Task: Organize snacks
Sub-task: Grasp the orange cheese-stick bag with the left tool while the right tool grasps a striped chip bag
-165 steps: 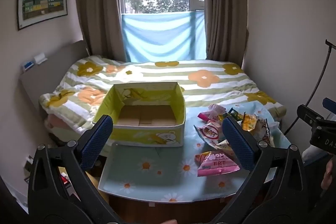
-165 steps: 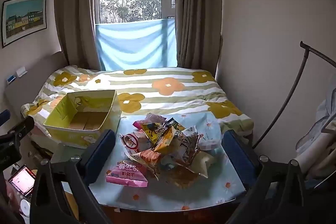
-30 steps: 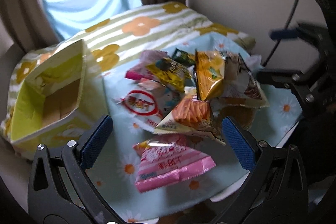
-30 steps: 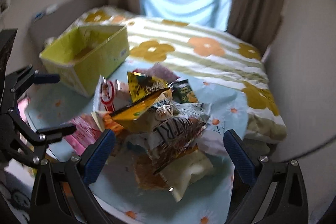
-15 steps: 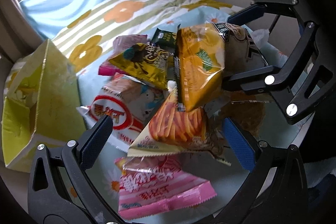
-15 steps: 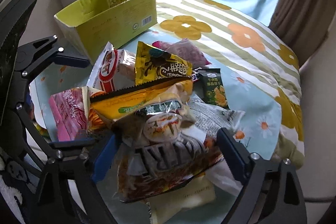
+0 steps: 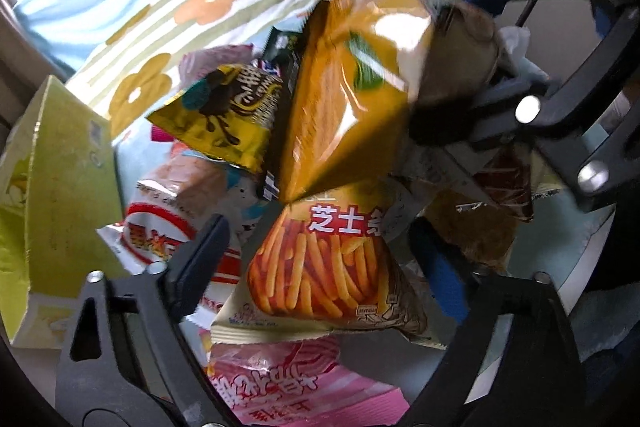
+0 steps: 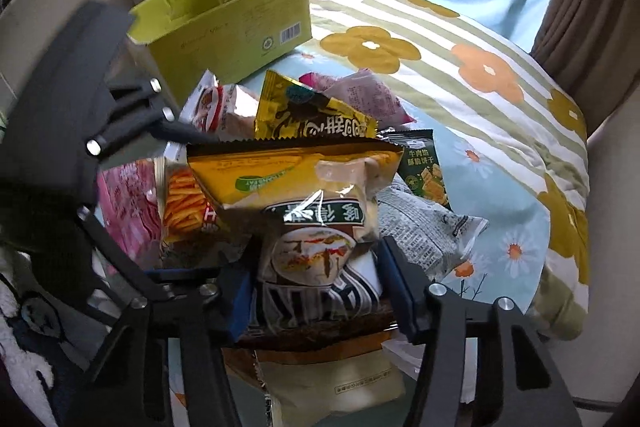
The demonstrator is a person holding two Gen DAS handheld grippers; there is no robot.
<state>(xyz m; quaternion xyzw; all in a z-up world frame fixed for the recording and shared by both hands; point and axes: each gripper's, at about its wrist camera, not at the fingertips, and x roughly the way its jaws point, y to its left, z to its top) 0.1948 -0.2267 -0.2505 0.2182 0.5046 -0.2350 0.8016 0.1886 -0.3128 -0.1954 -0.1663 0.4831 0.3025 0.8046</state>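
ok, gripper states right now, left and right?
Left gripper: jaws have been closing around the fries bag, pads not clearly pressing it yet.
Right gripper: jaws have just closed on the brown-and-white snack bag.

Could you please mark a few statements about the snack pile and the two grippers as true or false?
1. The right gripper has its pads pressed on a brown and white snack bag. True.
2. The yellow-green box is full of snacks. False: what shows of its inside is empty.
3. The fries bag lies between the left gripper's fingers. True.
4. The pink striped bag sits on top of the pile. False: it lies low, at the pile's near edge, partly under the fries bag.
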